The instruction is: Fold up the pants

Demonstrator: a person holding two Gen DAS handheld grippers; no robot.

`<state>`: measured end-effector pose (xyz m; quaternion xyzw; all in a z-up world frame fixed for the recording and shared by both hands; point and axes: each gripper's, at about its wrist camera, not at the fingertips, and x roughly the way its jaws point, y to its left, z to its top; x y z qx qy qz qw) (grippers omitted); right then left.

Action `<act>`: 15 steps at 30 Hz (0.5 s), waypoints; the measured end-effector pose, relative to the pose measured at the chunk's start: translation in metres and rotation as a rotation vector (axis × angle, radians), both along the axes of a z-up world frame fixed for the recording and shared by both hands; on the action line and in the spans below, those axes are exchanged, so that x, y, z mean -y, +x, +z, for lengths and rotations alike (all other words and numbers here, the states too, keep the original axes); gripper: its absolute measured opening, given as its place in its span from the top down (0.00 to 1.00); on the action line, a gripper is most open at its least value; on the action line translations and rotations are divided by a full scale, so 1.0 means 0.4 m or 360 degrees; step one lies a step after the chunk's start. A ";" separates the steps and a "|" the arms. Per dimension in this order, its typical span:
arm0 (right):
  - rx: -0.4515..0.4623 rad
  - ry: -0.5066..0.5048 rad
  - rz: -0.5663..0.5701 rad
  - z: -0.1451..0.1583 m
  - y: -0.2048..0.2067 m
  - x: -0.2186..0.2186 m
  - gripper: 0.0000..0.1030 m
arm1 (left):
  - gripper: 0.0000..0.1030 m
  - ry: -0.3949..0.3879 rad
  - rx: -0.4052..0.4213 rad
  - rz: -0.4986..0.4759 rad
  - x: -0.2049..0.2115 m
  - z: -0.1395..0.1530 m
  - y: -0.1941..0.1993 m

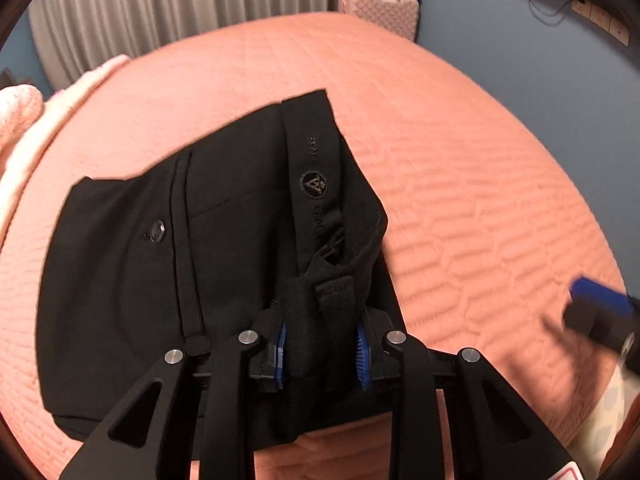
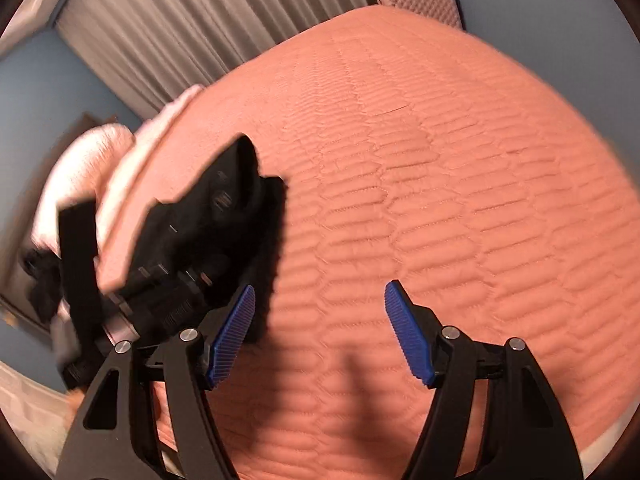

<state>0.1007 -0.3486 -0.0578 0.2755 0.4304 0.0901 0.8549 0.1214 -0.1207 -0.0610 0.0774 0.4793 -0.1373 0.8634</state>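
Black pants (image 1: 168, 280) lie folded into a compact bundle on the pink quilted bed (image 1: 460, 180). My left gripper (image 1: 322, 354) is shut on a bunch of the pants' fabric near the waistband, the blue pads pressing it from both sides. In the right wrist view my right gripper (image 2: 320, 320) is open and empty above bare quilt, to the right of the pants (image 2: 224, 208). The left gripper (image 2: 160, 280) shows there as a blurred black shape by the pants. The right gripper's blue pad (image 1: 600, 296) shows blurred at the right edge of the left wrist view.
A pink suitcase (image 1: 380, 8) stands beyond the bed's far edge. Grey curtains (image 1: 180, 12) hang at the back left. Light pink pillows (image 1: 20, 120) lie at the left. A wall socket strip (image 1: 600, 20) sits on the blue wall at right.
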 end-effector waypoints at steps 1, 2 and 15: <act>0.0010 0.0065 0.0022 0.000 0.023 -0.003 0.35 | 0.75 0.0016 -0.0003 0.0000 -0.002 0.000 -0.003; 0.0015 0.0068 0.0049 0.001 0.053 -0.011 0.35 | 0.75 0.0018 0.0006 -0.0006 -0.008 0.009 -0.017; 0.0072 -0.0037 0.0333 0.055 0.193 -0.174 0.72 | 0.19 -0.0005 0.0424 -0.0028 -0.088 0.153 -0.174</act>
